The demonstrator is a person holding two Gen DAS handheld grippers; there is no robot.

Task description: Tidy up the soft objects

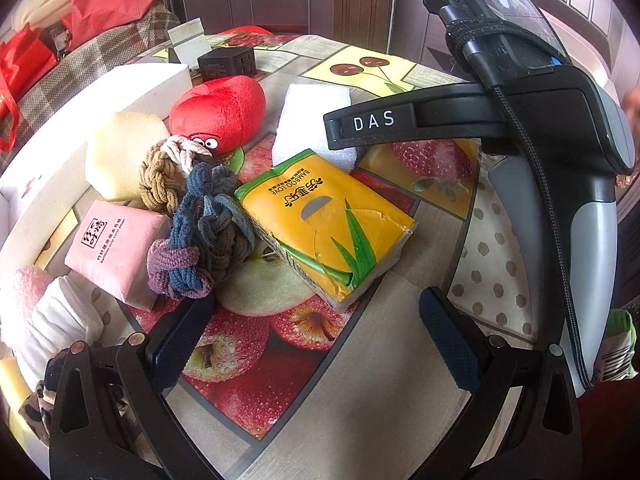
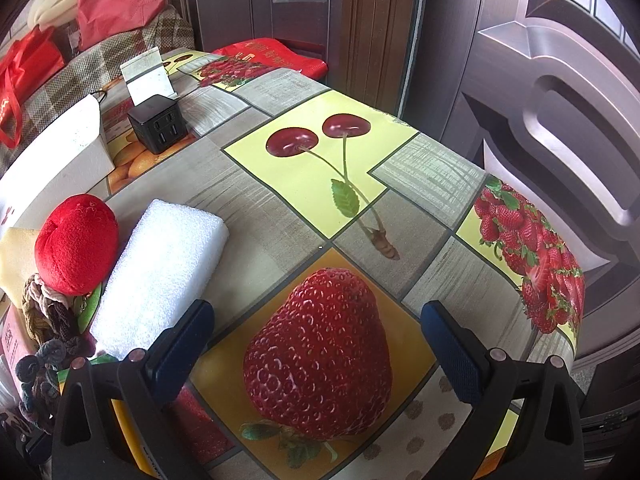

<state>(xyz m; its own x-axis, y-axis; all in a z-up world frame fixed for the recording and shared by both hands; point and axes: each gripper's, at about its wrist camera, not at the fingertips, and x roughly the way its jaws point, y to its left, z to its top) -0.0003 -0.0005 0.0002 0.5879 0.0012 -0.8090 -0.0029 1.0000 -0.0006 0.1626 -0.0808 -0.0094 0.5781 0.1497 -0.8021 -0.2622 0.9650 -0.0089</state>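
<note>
Soft things lie on a fruit-print tablecloth (image 1: pixel 400 360): a yellow tissue pack (image 1: pixel 328 224), a pink tissue pack (image 1: pixel 116 252), a knot of braided hair ties (image 1: pixel 200 220), a red plush toy (image 1: pixel 220 114), a yellow sponge (image 1: pixel 120 152) and a white foam block (image 1: pixel 312 120). My left gripper (image 1: pixel 316 336) is open and empty, just short of the yellow pack. My right gripper (image 2: pixel 316 344) is open and empty over the printed strawberry; the foam block (image 2: pixel 160 276) and red plush (image 2: pixel 76 244) lie to its left. The right gripper's body (image 1: pixel 560 128) shows in the left wrist view.
A long white box (image 1: pixel 80 128) stands along the left side. A black charger cube (image 2: pixel 158 128) and a white card stand (image 2: pixel 148 76) sit at the back. Rolled white cloth (image 1: pixel 60 320) lies at lower left. A sofa with red bags (image 2: pixel 24 68) and a door (image 2: pixel 560 120) surround the table.
</note>
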